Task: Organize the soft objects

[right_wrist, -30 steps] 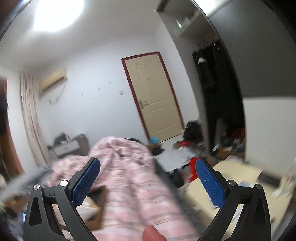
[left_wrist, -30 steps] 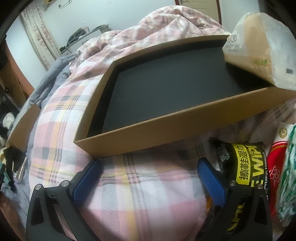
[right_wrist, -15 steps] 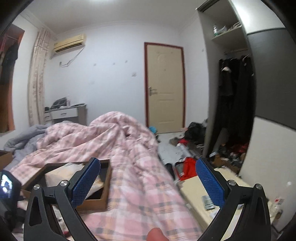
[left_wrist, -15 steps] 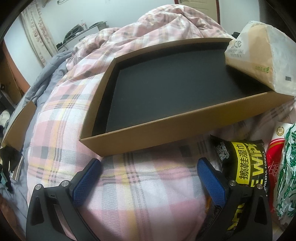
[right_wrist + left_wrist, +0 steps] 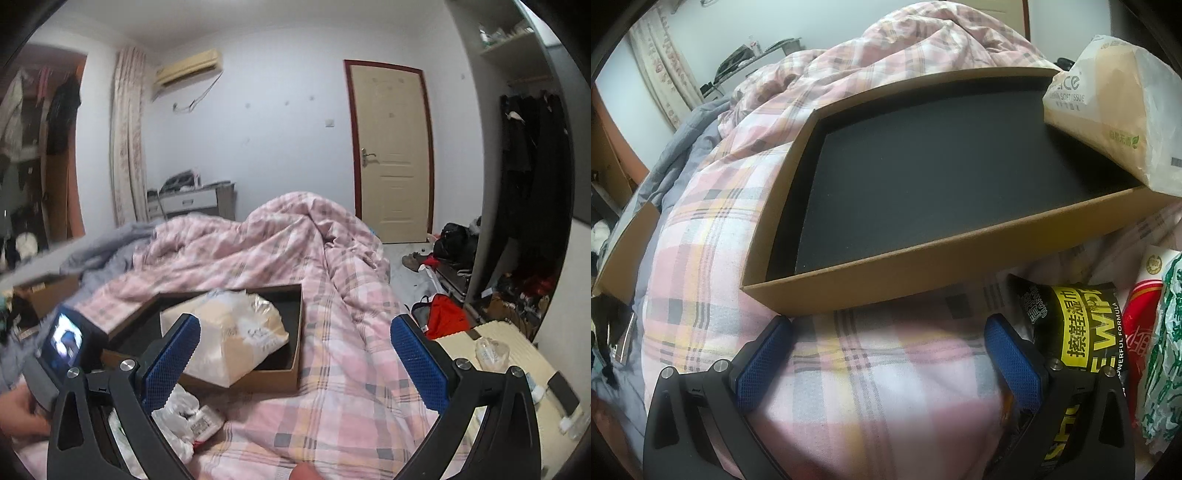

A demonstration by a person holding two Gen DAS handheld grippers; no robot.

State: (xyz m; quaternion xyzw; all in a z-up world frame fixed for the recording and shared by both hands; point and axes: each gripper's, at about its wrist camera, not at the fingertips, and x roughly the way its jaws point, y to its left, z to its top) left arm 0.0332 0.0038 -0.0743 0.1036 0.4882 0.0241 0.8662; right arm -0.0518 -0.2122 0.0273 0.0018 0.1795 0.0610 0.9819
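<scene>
We see a beige-and-white plastic pack of soft tissue (image 5: 1115, 114) lying tilted over the 2 o'clock corner of the shallow brown cardboard box with a black lining (image 5: 923, 266), which rests on the pink plaid quilt (image 5: 871, 384). Our left gripper (image 5: 888, 360) hovers low at 6 o'clock of the box, fingers spread wide and empty, a black-and-yellow wipes pouch (image 5: 1078, 325) just beside its right finger. Our right gripper (image 5: 295, 360) is raised above the quilt, also wide apart, holding nothing.
</scene>
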